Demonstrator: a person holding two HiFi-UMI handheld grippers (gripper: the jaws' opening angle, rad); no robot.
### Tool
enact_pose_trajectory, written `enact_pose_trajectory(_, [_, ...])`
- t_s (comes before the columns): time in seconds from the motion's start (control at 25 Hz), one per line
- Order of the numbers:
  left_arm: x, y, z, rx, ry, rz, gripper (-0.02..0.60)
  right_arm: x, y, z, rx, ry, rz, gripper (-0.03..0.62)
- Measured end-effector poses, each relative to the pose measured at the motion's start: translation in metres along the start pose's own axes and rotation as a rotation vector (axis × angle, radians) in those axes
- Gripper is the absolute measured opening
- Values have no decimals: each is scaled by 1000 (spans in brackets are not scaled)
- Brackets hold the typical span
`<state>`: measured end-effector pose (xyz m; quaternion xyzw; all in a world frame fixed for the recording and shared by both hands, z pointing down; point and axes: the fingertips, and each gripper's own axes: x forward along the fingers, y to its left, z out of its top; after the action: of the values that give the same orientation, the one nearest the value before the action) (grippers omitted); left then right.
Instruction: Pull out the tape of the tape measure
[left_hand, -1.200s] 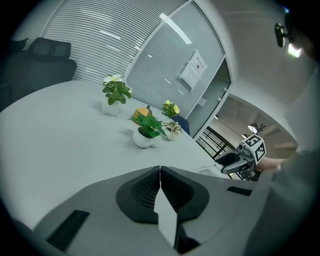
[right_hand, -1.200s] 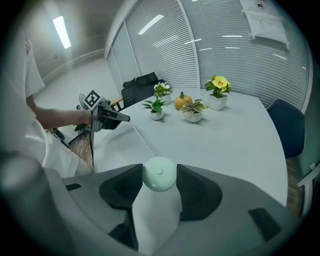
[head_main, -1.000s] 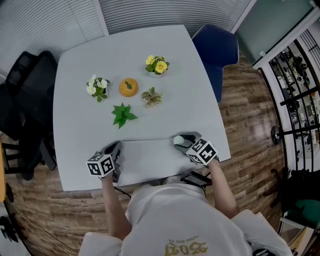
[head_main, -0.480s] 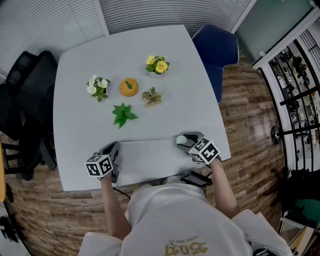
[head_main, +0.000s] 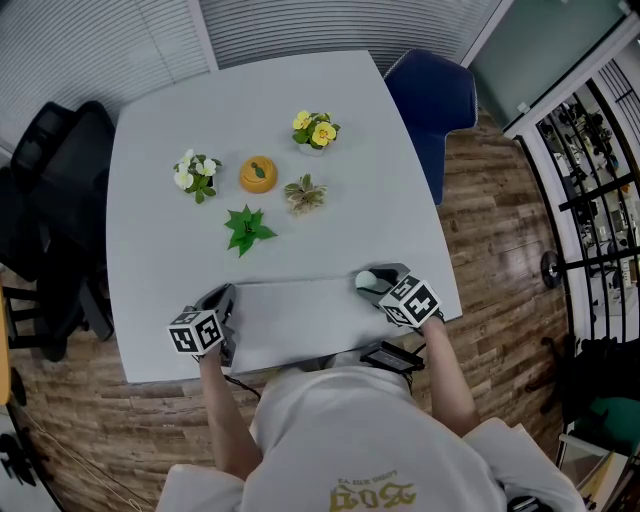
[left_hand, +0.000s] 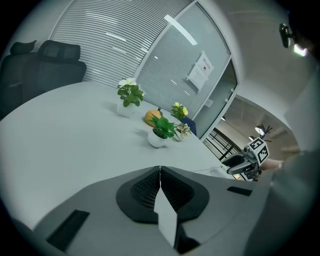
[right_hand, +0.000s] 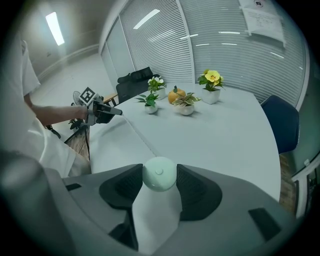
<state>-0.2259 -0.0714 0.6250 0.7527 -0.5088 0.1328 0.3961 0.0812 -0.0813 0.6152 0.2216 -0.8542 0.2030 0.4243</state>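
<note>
My right gripper is shut on the round, pale green case of the tape measure near the table's front right; the case sits squeezed between both pads. A thin white tape runs from it leftward, low over the table, to my left gripper. That gripper is shut on the tape's white end. The two grippers are far apart, and each shows in the other's view: the right gripper and the left gripper.
Further back on the grey table stand several small potted plants: white flowers, yellow flowers, a green one, a pale one, and an orange ornament. A blue chair stands at the right, black chairs at the left.
The right gripper has drifted slightly to the right with the case, lengthening the tape a little. The left gripper has barely moved.
</note>
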Motion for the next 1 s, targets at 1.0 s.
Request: enact_pose_trajectory(1.0, [-20, 32, -12, -23, 14, 62, 8, 15, 9, -1, -5, 50, 22, 227])
